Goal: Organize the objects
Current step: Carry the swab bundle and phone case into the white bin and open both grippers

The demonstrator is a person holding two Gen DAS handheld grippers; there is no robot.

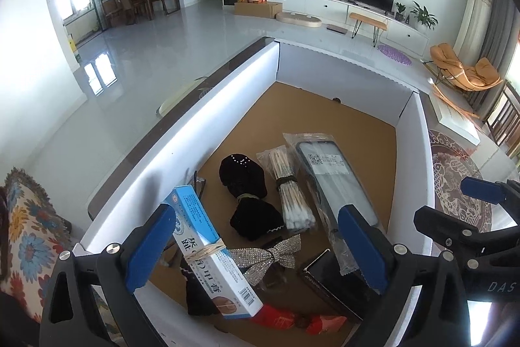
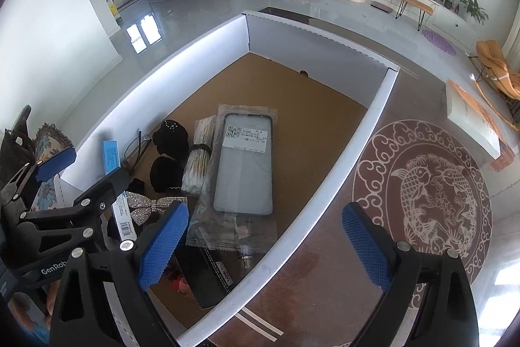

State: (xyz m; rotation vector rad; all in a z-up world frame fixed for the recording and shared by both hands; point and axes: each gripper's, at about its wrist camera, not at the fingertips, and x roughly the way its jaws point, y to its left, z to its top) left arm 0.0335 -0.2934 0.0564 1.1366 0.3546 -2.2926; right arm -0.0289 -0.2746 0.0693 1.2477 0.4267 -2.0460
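Observation:
A white cardboard box (image 1: pixel 169 152) (image 2: pixel 182 67) with a brown floor holds several objects. A blue-and-white medicine carton (image 1: pixel 211 252) (image 2: pixel 112 158) with a rubber band leans in it. Beside it lie a black velvet pouch (image 1: pixel 247 194) (image 2: pixel 169 152), a cotton swab bundle (image 1: pixel 289 191) (image 2: pixel 198 155), a bagged phone case (image 1: pixel 331 181) (image 2: pixel 243 165), a rhinestone bow (image 1: pixel 269 256) (image 2: pixel 152 207), a black box (image 1: pixel 331 282) (image 2: pixel 211 278) and a red packet (image 1: pixel 292 317). My left gripper (image 1: pixel 256 249) is open above the box's near end, holding nothing. My right gripper (image 2: pixel 263 246) is open over the box's right wall.
The box sits on a dark brown table with a fish medallion pattern (image 2: pixel 432 191) (image 1: pixel 455 178). A white book (image 2: pixel 471 116) lies at the table's right. A floral cushion (image 1: pixel 29 236) is at the left. The living room floor lies beyond.

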